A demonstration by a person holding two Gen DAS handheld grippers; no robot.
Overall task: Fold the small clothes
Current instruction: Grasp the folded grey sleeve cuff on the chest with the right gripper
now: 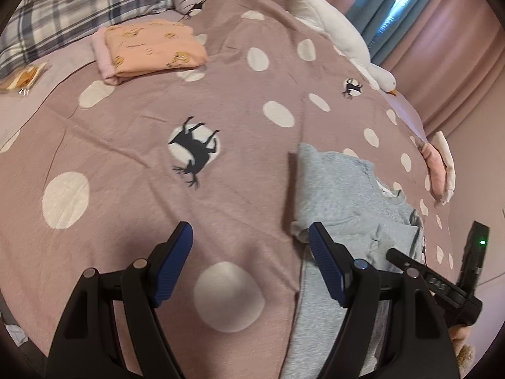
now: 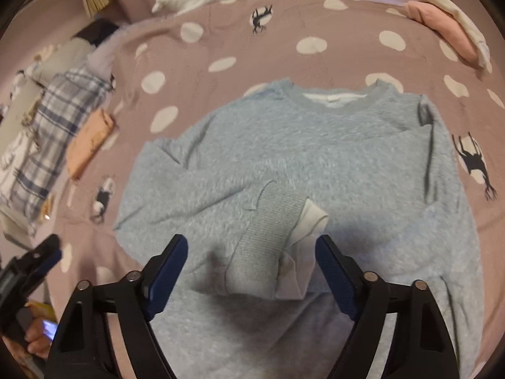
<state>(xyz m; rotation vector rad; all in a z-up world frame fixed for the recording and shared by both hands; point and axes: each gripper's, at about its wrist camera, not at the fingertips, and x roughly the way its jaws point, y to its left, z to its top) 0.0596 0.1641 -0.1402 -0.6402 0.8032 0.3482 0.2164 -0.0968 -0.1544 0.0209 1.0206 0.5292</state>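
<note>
Fleecy grey sweatshirt (image 2: 315,158), ribbed cuff (image 2: 268,240) folded in; both grippers' fingers (image 2: 167,271) released.

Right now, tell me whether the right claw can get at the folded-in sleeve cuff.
Probably yes. The right claw is open, with the sleeve cuff lying on top of the grey sweatshirt right between its fingers, and nothing covers it.
</note>
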